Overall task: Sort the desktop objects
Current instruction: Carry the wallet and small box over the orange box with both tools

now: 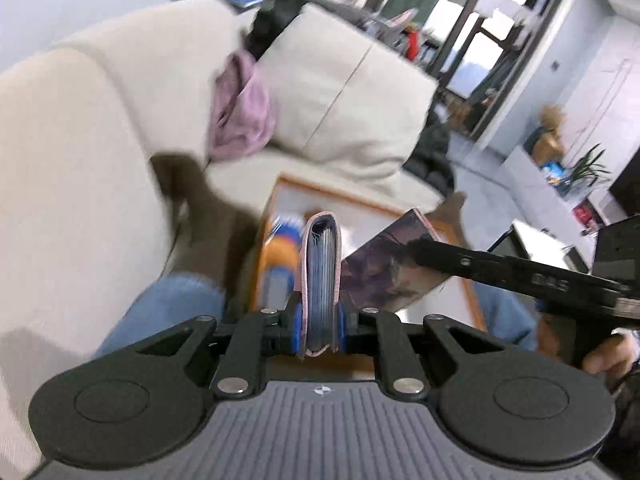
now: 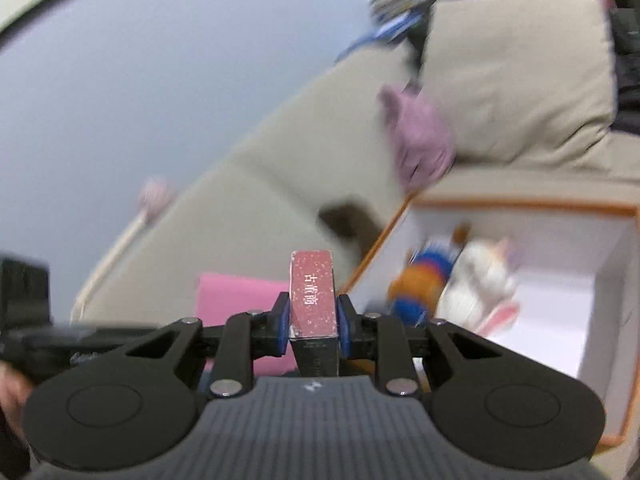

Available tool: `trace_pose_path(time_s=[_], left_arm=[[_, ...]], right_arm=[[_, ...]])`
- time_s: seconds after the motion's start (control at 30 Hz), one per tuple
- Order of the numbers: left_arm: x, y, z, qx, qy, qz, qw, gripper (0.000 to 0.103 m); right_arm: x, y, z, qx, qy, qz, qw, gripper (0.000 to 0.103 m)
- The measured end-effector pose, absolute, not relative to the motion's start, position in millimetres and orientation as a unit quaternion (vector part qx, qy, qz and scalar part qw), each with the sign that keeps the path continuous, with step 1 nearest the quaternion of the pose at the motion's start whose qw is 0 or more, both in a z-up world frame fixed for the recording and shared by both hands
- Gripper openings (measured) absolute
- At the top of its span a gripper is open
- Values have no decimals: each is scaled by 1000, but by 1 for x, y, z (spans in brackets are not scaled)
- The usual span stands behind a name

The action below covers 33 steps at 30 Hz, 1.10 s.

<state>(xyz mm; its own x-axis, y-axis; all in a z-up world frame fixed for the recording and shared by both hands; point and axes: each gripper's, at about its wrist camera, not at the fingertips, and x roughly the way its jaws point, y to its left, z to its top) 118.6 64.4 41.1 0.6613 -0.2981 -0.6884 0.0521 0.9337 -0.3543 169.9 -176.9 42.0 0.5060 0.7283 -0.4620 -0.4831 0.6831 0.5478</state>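
My left gripper [image 1: 320, 314] is shut on a pink-covered notebook [image 1: 320, 264], held edge-on so its blue page edges show between the blue pads. My right gripper [image 2: 314, 322] is shut on a flat box [image 2: 313, 288] whose narrow red speckled edge bears white characters. In the left wrist view that box [image 1: 380, 276] shows a dark purple picture face, with the right gripper's fingers [image 1: 460, 260] reaching in from the right. The pink notebook [image 2: 240, 296] appears to the left in the right wrist view. Both are held above a white box with an orange rim [image 2: 520, 203].
The white box [image 1: 360, 200] holds an orange and blue toy [image 2: 424, 276] and a white plush [image 2: 480, 280]. Behind it is a cream sofa [image 1: 340, 92] with a lilac cloth [image 1: 240, 108]. A person's jeans-clad knee [image 1: 172, 304] is low on the left. Both views are blurred.
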Motion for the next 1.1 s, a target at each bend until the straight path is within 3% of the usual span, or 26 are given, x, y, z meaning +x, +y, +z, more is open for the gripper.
trace_pose_path(time_s=[0.33, 0.73, 1.1], left_arm=[[194, 33, -2, -108, 485, -116, 860, 18], [230, 9, -43, -27, 583, -105, 805, 18], [236, 6, -39, -10, 606, -128, 785, 18]], right_arm=[[216, -193, -5, 201, 390, 271, 857, 25], [224, -194, -30, 122, 391, 231, 883, 25], [220, -190, -40, 106, 412, 232, 875, 25]])
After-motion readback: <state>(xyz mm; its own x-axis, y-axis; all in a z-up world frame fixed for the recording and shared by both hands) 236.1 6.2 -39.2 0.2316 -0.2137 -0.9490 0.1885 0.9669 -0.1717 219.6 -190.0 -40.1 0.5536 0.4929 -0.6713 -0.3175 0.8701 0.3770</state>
